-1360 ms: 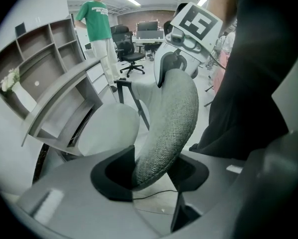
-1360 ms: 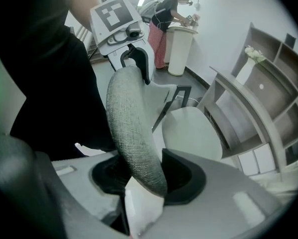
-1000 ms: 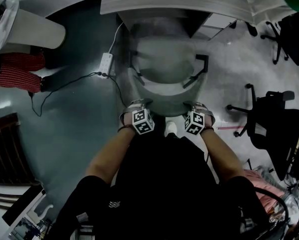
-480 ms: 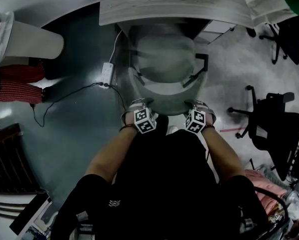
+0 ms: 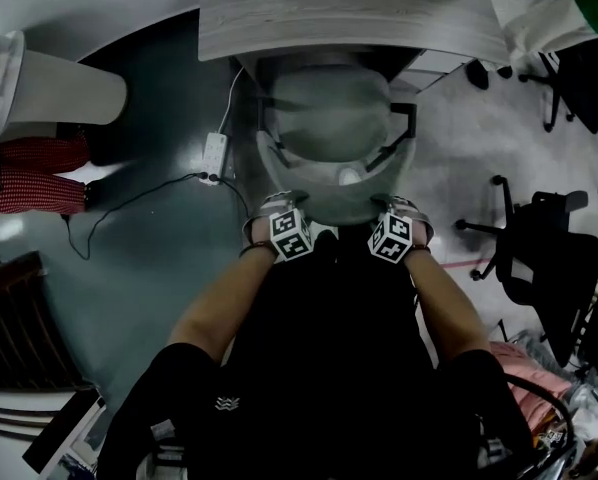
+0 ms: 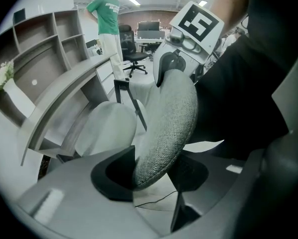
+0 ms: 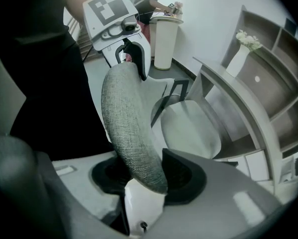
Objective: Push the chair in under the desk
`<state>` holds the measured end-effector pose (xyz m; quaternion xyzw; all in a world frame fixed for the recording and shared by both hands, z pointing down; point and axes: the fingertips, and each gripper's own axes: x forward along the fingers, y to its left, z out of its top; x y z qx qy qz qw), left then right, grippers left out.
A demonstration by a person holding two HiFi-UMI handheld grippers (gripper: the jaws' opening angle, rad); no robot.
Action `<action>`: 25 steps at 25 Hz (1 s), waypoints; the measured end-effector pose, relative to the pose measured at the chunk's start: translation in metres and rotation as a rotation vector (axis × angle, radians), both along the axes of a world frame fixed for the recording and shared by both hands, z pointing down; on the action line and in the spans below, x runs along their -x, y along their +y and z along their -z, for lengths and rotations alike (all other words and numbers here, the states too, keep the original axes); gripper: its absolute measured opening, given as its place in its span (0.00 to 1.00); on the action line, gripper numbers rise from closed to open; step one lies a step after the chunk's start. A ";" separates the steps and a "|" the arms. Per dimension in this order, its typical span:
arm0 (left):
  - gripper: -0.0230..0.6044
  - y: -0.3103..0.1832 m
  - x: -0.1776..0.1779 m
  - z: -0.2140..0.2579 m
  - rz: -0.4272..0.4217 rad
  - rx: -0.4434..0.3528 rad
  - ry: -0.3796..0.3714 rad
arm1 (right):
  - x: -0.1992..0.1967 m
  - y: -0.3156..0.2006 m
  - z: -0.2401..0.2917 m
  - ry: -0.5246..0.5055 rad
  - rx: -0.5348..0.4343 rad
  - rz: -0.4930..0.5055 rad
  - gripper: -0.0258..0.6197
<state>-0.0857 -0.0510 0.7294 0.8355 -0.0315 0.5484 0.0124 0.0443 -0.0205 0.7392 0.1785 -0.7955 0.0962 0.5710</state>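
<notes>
Office floor, grey & glossy, w/ a curved desk (image 5: 349, 18) across the top of the head view & the chair (image 5: 329, 108) straight in front of it. Seat's front edge sits about at the desk's edge, maybe just under. The backrest (image 5: 329, 196) & armrests (image 5: 407, 128) are out in the open, so the job looks approx. half done.

Grip: the left gripper (image 6: 151, 176) is clamped on the backrest's top rim, grey fabric filling the gap betw. its pads. The right gripper (image 7: 146, 178) does the same, closed on the rim nearer the other end. Each shows in the other's view, perched on that rim. Both point steeply down, w/ the person standing close behind.

Step in hand, as I read it: rolling the chair fwd into the knee space. To do it well:
- Push evenly w/ both hands so the chair doesn't yaw, & aim the seat at the middle of the opening.
- A cabinet (image 5: 437, 48) under the desk's right side is near the right armrest, a likely snag. Bias slightly left if needed.
- A power strip (image 5: 215, 151) & its cable (image 5: 129, 183) lie on the floor left of the chair. Castors should miss them, but watch.
- Press fwd, not down, since the padded rim could squash or slip.
- Stop once the backrest nears the desk's edge. Armrest height vs. the desk's underside can't be judged from here.
</notes>
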 end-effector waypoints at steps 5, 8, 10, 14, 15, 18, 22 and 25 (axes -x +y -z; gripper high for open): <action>0.34 -0.019 0.001 0.000 0.000 0.003 -0.006 | 0.002 -0.018 0.001 -0.017 0.001 0.005 0.29; 0.34 -0.035 0.000 -0.001 0.011 -0.002 -0.012 | -0.001 -0.034 0.002 -0.019 0.002 0.006 0.29; 0.34 -0.046 -0.003 -0.001 0.015 -0.005 -0.013 | -0.003 -0.044 0.001 -0.021 0.001 0.008 0.29; 0.34 -0.063 -0.008 -0.001 0.026 0.001 -0.015 | -0.008 -0.062 0.000 -0.022 0.006 0.014 0.29; 0.34 -0.067 -0.010 -0.001 0.029 0.003 -0.016 | -0.010 -0.066 0.000 -0.020 0.008 0.017 0.29; 0.34 -0.081 -0.017 0.000 0.039 0.000 -0.015 | -0.017 -0.081 0.001 -0.017 0.007 0.026 0.29; 0.34 -0.096 -0.024 0.001 0.052 0.004 -0.017 | -0.025 -0.099 0.001 -0.017 0.010 0.039 0.29; 0.34 -0.106 -0.027 0.000 0.057 0.004 -0.022 | -0.028 -0.110 0.001 -0.018 0.012 0.043 0.29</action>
